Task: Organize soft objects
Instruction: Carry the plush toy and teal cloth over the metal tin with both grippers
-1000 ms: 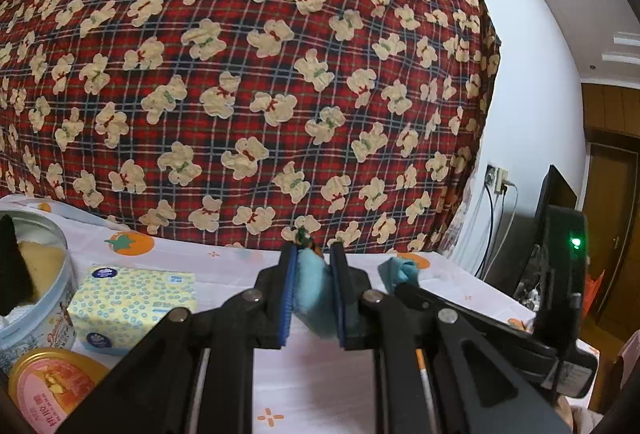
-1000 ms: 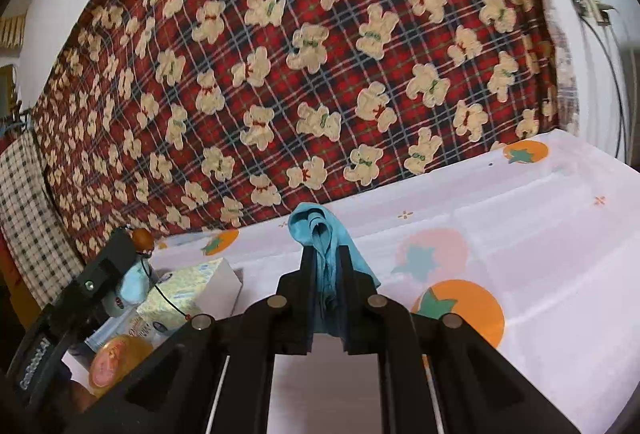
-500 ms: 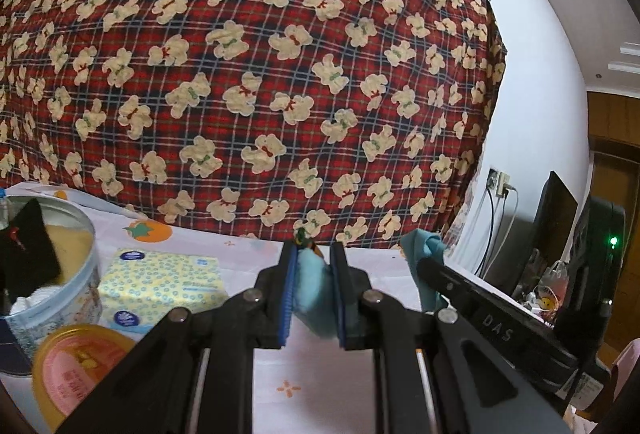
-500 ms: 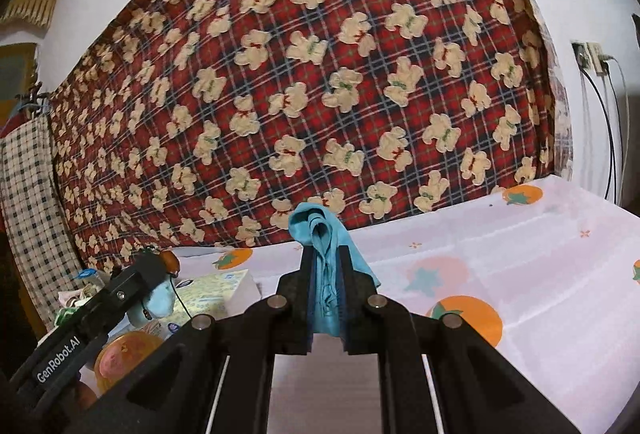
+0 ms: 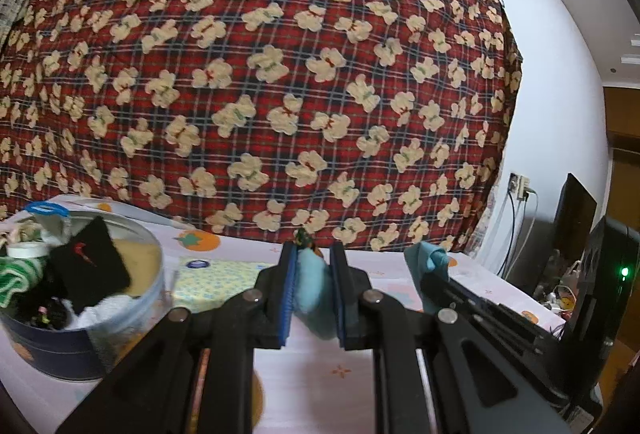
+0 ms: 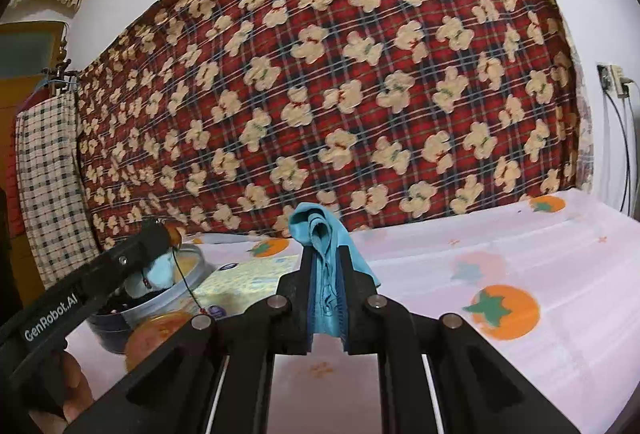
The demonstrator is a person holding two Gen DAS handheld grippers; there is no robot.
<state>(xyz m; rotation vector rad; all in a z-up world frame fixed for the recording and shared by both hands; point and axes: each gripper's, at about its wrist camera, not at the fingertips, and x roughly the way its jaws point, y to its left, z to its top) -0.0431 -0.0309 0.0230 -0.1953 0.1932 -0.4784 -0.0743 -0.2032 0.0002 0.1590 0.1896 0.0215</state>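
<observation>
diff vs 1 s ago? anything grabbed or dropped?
Nothing grabbed or dropped. Both grippers swung toward the round tin, which now fills more of the left wrist view. The left gripper stays shut on its blue soft item, and the right gripper on the blue cloth.

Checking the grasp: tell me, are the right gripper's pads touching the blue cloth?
Touching. The right wrist view shows the right gripper shut on the blue cloth, bunched between both pads.
</observation>
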